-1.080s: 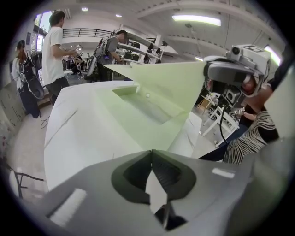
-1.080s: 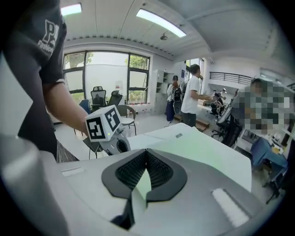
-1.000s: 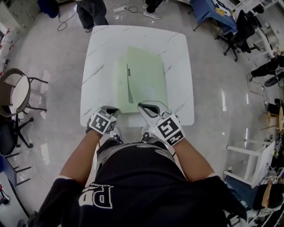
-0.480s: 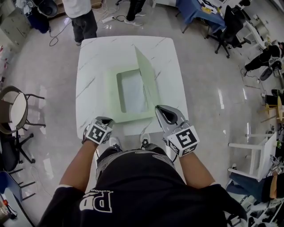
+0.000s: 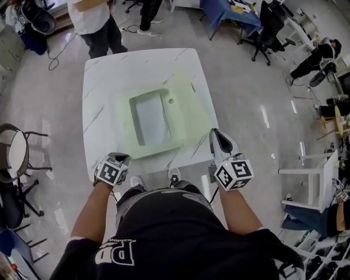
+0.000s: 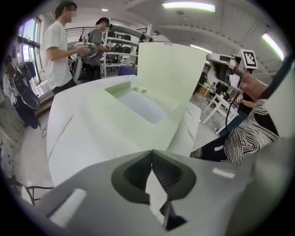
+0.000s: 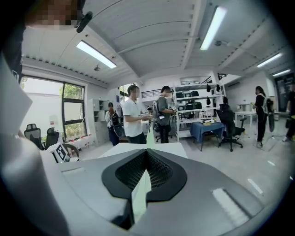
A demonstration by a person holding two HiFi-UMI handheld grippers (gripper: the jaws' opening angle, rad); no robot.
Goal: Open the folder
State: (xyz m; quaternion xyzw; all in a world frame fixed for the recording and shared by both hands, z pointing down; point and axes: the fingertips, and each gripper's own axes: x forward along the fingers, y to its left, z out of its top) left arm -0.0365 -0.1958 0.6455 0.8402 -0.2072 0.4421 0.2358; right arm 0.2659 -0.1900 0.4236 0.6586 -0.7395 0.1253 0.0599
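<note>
A pale green folder (image 5: 126, 128) lies on the white marble table (image 5: 101, 82), with a white sheet (image 5: 150, 117) showing in its inner window. Its front cover (image 5: 191, 112) is lifted and swung over to the right; in the left gripper view this cover (image 6: 170, 69) stands up steeply. My right gripper (image 5: 219, 136) is shut on the cover's near right edge, and a thin green sheet (image 7: 140, 193) runs between its pads. My left gripper (image 5: 121, 158) sits at the table's near edge by the folder's near left corner, shut with a thin pale sheet (image 6: 154, 189) between its pads.
Two people stand beyond the table's far end (image 5: 93, 22). A round chair (image 5: 16, 147) is on the floor to the left. A blue table with office chairs (image 5: 235, 11) lies at the far right, and a white frame (image 5: 306, 175) stands to the right.
The cover has gone from lying flat on the folder to standing up and leaning right, baring the white sheet. My right gripper carried it rightward. The left gripper stayed put.
</note>
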